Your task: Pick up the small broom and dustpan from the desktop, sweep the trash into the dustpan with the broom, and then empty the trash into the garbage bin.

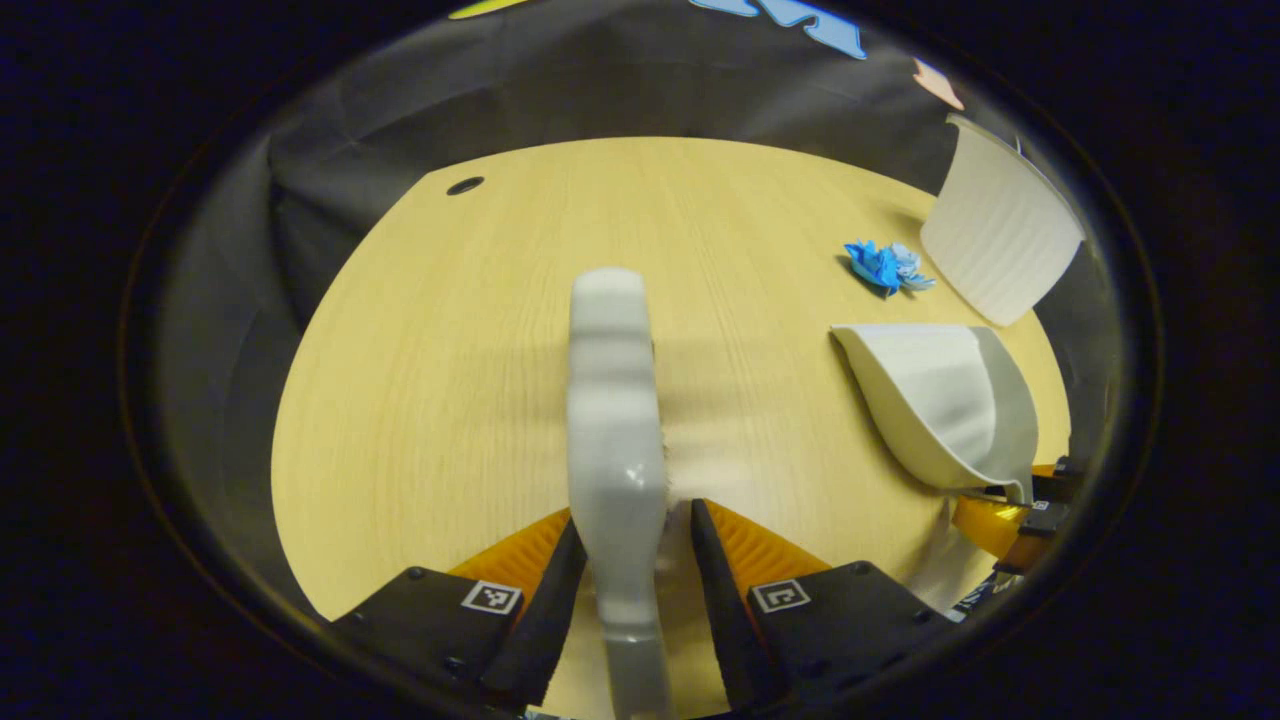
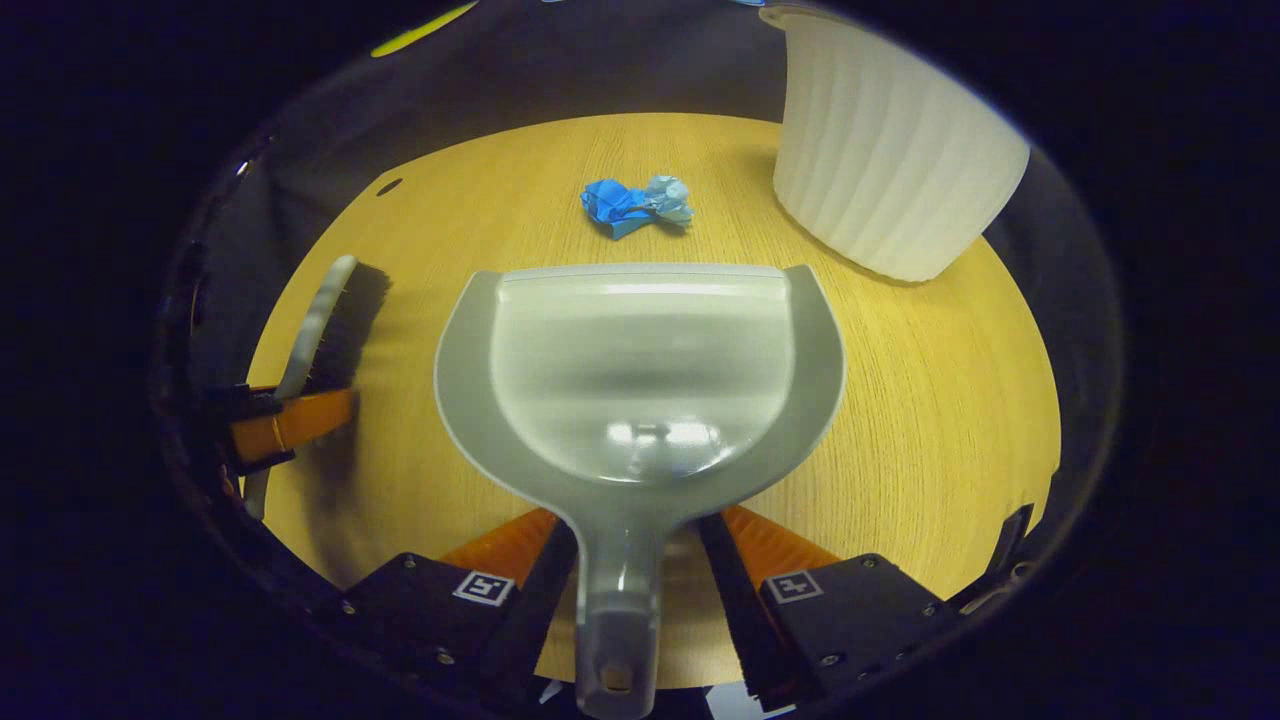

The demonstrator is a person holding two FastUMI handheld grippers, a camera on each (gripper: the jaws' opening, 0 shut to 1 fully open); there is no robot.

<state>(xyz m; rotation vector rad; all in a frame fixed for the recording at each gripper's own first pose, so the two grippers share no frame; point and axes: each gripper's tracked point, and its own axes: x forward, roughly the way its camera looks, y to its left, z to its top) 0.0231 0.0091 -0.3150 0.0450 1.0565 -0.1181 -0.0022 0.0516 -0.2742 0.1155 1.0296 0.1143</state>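
Observation:
My left gripper [image 1: 635, 530] is shut on the pale grey small broom [image 1: 612, 400], which points forward over the wooden desktop [image 1: 430, 400]. In the right gripper view the broom [image 2: 318, 320] shows its dark bristles, held in that left gripper [image 2: 280, 420] at the left edge. My right gripper [image 2: 632, 545] is shut on the handle of the grey dustpan [image 2: 640, 350], whose mouth faces the trash, a crumpled blue paper wad [image 2: 635, 205]. In the left gripper view the dustpan [image 1: 945, 400] is tilted at the right, with the wad [image 1: 885, 265] beyond it.
A white ribbed garbage bin [image 2: 890, 150] stands at the desktop's far right, just right of the wad; in the left gripper view the bin [image 1: 1000, 235] is near the right edge. A small cable hole [image 1: 465, 185] sits at the far left. Black cloth walls the back.

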